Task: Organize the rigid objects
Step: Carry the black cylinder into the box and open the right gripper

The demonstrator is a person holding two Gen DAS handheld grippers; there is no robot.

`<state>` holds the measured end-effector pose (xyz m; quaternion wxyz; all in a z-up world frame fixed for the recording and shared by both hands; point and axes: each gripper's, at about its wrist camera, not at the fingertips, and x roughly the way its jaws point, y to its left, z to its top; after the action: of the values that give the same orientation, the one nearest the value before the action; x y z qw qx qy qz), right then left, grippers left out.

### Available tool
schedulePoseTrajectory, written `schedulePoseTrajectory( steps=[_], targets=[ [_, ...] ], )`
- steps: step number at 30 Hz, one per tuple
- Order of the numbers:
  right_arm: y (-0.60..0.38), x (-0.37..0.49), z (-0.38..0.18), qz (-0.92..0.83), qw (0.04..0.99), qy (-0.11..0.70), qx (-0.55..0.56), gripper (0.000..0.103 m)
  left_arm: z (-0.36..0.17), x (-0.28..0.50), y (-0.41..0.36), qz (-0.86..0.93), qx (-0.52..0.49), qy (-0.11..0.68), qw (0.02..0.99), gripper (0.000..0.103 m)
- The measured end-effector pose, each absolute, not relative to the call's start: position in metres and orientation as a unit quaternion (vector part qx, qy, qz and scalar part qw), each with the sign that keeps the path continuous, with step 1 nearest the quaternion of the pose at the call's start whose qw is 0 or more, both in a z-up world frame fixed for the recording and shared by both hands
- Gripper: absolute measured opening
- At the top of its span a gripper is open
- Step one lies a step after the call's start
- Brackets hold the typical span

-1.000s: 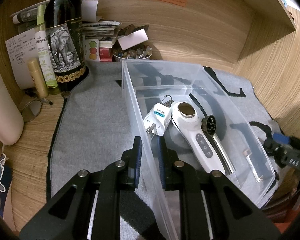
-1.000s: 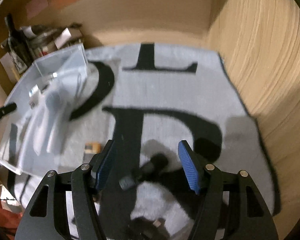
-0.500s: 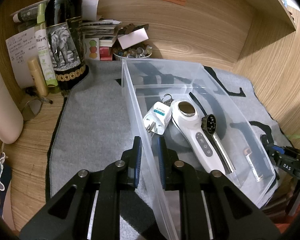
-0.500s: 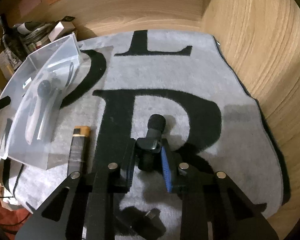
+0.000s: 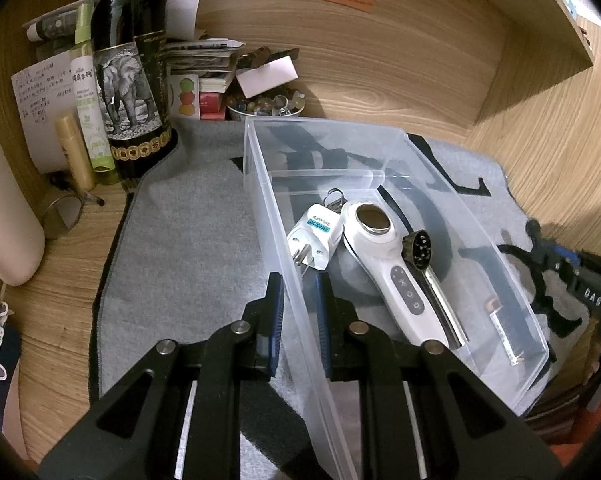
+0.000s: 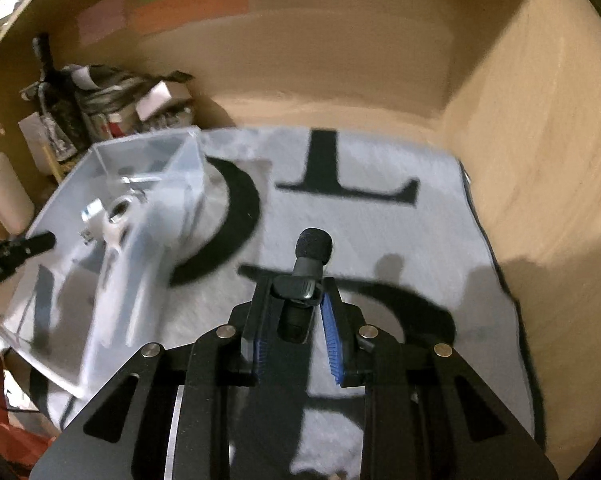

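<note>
Between the blue pads of my right tool sits a small clip-on microphone, clenched around its dark middle with the foam windscreen poking out past the fingertips, toward the far side. It looks clear of the grey lettered mat, though the view is blurred, so I won't swear to how high. I reckon this thing is very light and stiff in the body, but the foam tip is soft and would squash or pull off, so the plastic barrel where the pads already bite is the right place to hold. The clip on it looks smooth and might let the piece twist if I squeeze unevenly.

Off to the left stands the clear plastic bin, and my left tool is clamped on its near-left wall, one pad outside and one inside, steadying it. That wall is thin and probably flexes, so a firm pinch low on the rim suits it. Inside the bin lie a white plug adapter, a white handheld facial device with a metal disc head, a dark-headed tool with a metal handle, and a slim strip-like piece at the near right. Free floor shows at the far end of the bin. I judge that's where the microphone could drop without knocking anything.
</note>
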<state>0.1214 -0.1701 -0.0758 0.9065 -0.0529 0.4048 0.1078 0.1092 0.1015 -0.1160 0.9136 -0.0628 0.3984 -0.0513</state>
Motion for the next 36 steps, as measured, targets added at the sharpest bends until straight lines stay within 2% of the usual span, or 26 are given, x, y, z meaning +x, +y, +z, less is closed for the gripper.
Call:
schedulePoseTrajectory(
  steps=[18, 36],
  targets=[
    [-0.082, 0.139, -0.048, 0.24, 0.9, 0.35, -0.101, 0.022, -0.116, 0.109, 0.101, -0.053, -0.066, 0.399, 0.913, 0.016],
    [-0.01, 0.142, -0.075, 0.331, 0.834, 0.402, -0.181, 0.022, -0.116, 0.108, 0.103, -0.055, -0.077, 0.395, 0.914, 0.016]
  ],
)
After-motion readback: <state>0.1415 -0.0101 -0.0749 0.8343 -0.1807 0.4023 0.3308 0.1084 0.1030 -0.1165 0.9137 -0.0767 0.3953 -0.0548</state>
